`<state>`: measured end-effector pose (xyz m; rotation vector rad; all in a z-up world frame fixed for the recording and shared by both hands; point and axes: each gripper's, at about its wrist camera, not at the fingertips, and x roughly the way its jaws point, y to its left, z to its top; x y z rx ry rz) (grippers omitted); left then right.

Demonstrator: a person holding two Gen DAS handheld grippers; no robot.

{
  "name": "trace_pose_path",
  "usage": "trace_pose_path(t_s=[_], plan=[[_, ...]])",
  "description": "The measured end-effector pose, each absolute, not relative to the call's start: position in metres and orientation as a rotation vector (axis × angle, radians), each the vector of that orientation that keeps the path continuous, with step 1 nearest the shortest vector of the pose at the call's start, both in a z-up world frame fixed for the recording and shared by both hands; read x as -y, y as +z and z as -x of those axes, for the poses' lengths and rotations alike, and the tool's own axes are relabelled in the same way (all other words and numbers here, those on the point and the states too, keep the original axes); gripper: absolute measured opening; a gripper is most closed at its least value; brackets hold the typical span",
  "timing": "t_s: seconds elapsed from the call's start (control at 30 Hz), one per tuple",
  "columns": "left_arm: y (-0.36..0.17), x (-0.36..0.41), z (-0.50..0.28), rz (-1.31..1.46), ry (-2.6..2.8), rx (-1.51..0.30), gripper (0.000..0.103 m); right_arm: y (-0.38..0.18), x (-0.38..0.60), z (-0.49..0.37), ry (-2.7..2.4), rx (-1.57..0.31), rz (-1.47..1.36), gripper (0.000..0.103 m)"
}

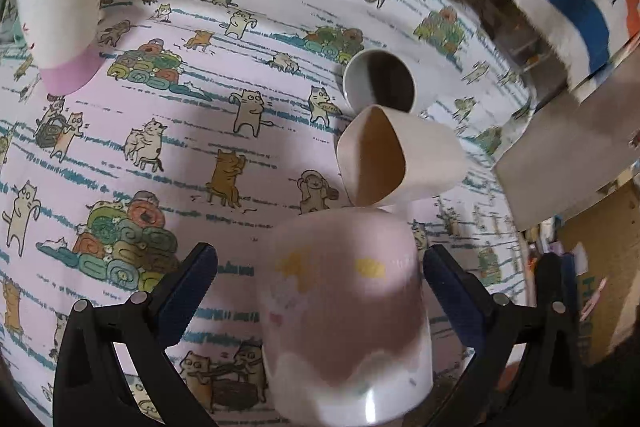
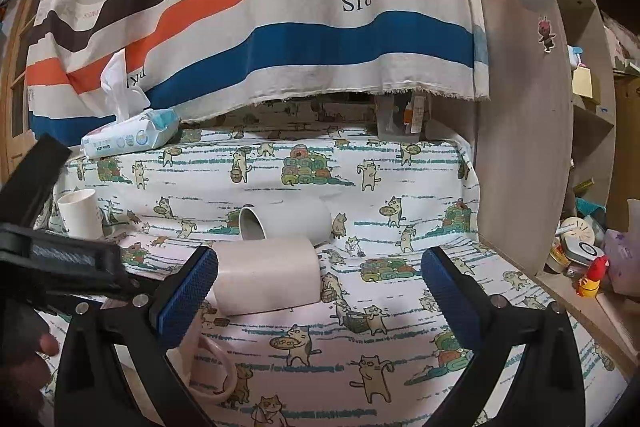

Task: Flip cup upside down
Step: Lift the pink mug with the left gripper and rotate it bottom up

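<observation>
In the left wrist view a pink and white mug (image 1: 344, 311) stands base up between the blue pads of my left gripper (image 1: 320, 291), which is open with gaps on both sides. Its handle shows in the right wrist view (image 2: 216, 371). Beyond it a cream cup (image 1: 400, 155) lies on its side, and a grey cup (image 1: 380, 81) lies on its side behind that. Both show in the right wrist view, cream (image 2: 268, 273) and grey (image 2: 286, 221). My right gripper (image 2: 320, 291) is open and empty, above the cloth near the cream cup.
A white paper cup (image 1: 60, 27) stands upright at the far left, also in the right wrist view (image 2: 80, 213). A pack of wet wipes (image 2: 128, 135) lies at the back left. A striped curtain (image 2: 280, 7) hangs behind. A wooden shelf side (image 2: 524, 147) bounds the right.
</observation>
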<state>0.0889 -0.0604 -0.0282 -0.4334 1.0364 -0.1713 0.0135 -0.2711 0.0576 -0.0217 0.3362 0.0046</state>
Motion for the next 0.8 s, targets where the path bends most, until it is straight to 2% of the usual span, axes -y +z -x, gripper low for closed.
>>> trace_pose_path(t_s=[0.17, 0.27, 0.33, 0.8], plan=[[-0.039, 0.070, -0.096, 0.416, -0.141, -1.068, 0.099, 0.057, 0.276, -0.013, -0.017, -0.340, 0.006, 0.102], [-0.041, 0.075, -0.099, 0.409, -0.146, -1.081, 0.093, 0.056, 0.277, -0.016, -0.025, -0.356, 0.005, 0.102], [-0.038, 0.079, -0.098, 0.392, -0.163, -1.082, 0.085, 0.056, 0.277, -0.016, -0.023, -0.354, 0.008, 0.102], [-0.005, 0.073, -0.071, 0.242, -0.166, -0.952, 0.085, 0.056, 0.278, -0.017, -0.030, -0.362, 0.008, 0.102]])
